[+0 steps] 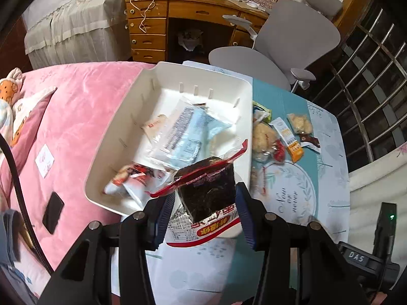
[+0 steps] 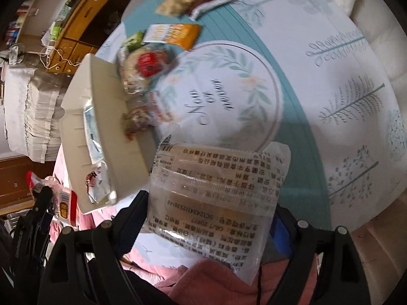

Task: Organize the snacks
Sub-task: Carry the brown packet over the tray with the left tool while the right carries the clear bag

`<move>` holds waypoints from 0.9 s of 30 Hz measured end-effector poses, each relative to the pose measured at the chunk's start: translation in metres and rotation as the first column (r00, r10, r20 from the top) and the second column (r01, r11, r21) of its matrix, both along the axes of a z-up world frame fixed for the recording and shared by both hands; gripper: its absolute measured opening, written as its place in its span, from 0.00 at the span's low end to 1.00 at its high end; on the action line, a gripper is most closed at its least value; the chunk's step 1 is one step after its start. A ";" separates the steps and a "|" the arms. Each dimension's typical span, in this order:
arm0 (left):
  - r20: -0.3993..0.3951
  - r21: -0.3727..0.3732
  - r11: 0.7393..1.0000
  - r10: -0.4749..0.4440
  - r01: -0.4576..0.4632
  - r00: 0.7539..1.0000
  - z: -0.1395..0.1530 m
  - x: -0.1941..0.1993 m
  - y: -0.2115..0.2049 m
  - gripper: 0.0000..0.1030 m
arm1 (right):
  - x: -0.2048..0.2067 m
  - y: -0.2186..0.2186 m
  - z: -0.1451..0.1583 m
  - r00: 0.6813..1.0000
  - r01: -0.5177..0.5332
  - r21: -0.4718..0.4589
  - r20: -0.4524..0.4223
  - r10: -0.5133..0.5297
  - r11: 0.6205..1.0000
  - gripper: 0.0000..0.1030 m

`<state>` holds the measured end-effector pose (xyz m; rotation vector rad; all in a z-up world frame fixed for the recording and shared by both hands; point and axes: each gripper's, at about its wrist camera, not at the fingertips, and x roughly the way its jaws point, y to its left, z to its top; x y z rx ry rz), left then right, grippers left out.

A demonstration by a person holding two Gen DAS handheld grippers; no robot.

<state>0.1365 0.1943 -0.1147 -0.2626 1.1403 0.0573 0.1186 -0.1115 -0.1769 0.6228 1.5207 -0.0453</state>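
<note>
Though tilted, snack packet (image 1: 207,190) between jaws.

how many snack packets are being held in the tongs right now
2: a red-edged dark packet in the left tongs by the white bin, and a clear printed packet in the right tongs.
</note>
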 end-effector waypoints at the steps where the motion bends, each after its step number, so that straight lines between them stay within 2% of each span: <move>1: 0.003 0.003 1.000 -0.008 0.008 1.000 0.000 0.000 0.004 0.46 | -0.001 0.006 0.003 1.000 0.007 -0.004 0.016 -0.007 1.000 0.84; 6: 0.039 0.023 0.997 -0.076 0.075 0.996 0.001 0.002 0.035 0.46 | -0.003 0.039 0.016 0.993 0.044 -0.026 0.113 -0.040 0.999 0.84; 9: 0.051 0.035 0.994 -0.108 0.107 0.993 0.000 0.004 0.050 0.46 | -0.003 0.065 0.026 0.979 0.050 -0.034 0.201 -0.042 0.998 0.84; 14: 0.056 0.048 0.990 -0.137 0.135 0.989 -0.001 0.006 0.077 0.46 | -0.003 0.106 0.040 0.950 0.014 -0.024 0.311 -0.006 1.000 0.84; 19: 0.071 0.048 0.988 -0.147 0.143 0.987 0.005 0.007 0.096 0.46 | 0.003 0.138 0.049 0.929 -0.024 -0.026 0.369 0.032 0.999 0.84; 22: 0.075 0.050 0.987 -0.156 0.152 0.985 0.006 0.008 0.100 0.46 | 0.005 0.156 0.057 0.903 -0.074 -0.033 0.421 0.081 0.997 0.84; 24: 0.073 0.047 0.987 -0.157 0.154 0.985 0.006 0.008 0.102 0.46 | 0.006 0.165 0.063 0.867 -0.110 -0.013 0.488 0.102 0.994 0.84; 27: 0.072 0.042 0.989 -0.145 0.142 0.987 0.006 0.007 0.106 0.49 | 0.007 0.175 0.069 0.830 -0.151 0.000 0.543 0.126 0.989 0.86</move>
